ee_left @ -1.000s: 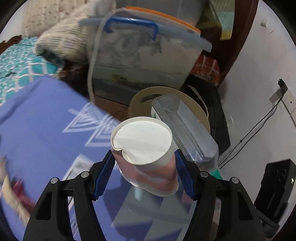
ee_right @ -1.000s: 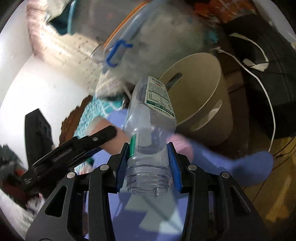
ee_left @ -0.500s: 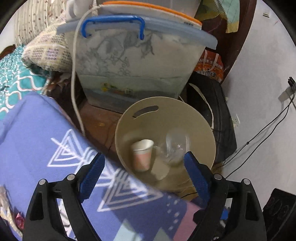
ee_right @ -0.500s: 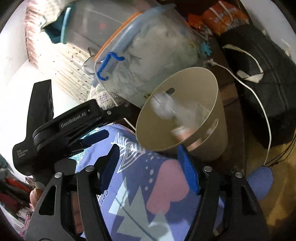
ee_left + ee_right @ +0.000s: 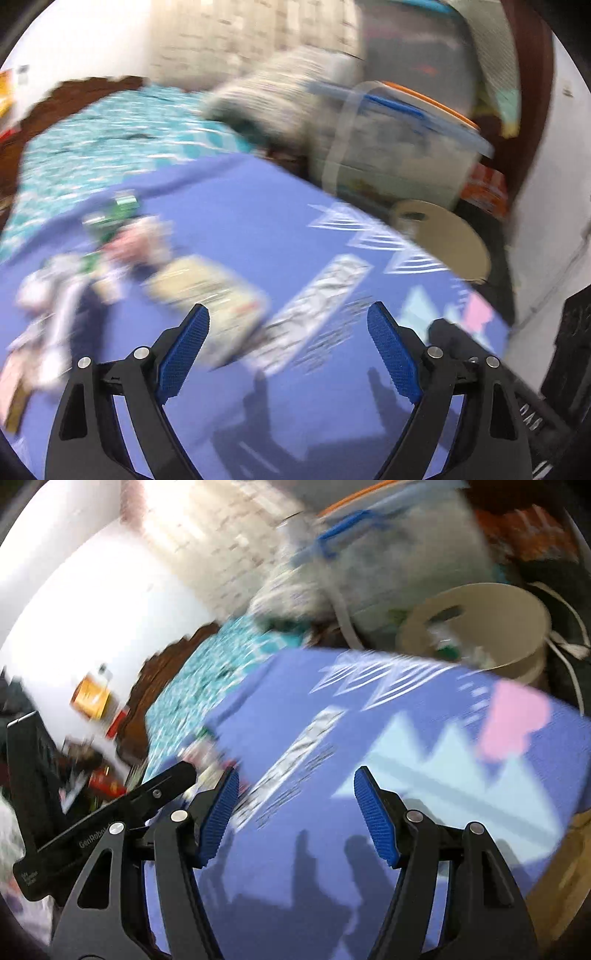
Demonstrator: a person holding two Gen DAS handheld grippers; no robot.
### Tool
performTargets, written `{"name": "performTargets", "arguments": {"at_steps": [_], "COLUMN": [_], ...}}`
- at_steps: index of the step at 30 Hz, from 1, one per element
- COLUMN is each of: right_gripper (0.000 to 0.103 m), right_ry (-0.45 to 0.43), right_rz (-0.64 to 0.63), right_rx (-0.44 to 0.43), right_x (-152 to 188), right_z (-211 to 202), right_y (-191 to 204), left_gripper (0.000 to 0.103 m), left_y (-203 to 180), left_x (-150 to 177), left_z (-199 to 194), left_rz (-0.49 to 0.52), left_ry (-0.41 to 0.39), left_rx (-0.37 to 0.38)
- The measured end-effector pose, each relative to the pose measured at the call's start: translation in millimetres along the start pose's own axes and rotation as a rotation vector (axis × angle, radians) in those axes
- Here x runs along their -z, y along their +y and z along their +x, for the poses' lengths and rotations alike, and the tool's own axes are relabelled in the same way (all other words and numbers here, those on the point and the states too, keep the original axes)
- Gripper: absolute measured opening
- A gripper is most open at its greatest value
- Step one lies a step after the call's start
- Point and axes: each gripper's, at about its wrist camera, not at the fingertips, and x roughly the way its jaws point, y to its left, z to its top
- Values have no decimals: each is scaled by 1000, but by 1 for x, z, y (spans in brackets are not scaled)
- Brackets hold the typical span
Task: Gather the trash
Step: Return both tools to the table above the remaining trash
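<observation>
Your left gripper [image 5: 288, 354] and right gripper [image 5: 295, 816] gape empty; cup and bottle seemingly dropped in the bin [image 5: 517, 635]. Blurred litter [image 5: 129, 254] awaits near the blanket's [image 5: 258, 206] left edge.

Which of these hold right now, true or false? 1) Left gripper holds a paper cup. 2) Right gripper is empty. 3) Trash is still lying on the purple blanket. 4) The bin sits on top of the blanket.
1) False. The left gripper is open with nothing between its pads.
2) True. The right gripper is open and empty.
3) True. A blurred pile of wrappers lies on the purple blanket.
4) False. The beige bin stands beyond the blanket's edge, beside the clear storage box.
</observation>
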Motion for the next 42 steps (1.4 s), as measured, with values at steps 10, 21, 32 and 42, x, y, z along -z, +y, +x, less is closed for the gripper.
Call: {"name": "performTargets", "arguments": {"at_steps": [10,21,32,42], "right_gripper": [67,67,65,62], "right_ry": [125,172,198,221], "right_rz": [-262,-396,-438,-496], "right_rx": [-97,-114,-91,-104], "right_x": [61,98,101,110], "right_z": [9,17,61,72], "right_y": [113,158,173,179], "left_gripper": [84,84,84,84], "left_y": [107,166,201,201], "left_x": [66,119,148,146], "left_z": [-87,-109,-112,-109], "left_rz": [-176,-244,-312,-324], "left_ry": [-101,-100,-89,-83], "left_rx": [-213,-369,-458,-471]}}
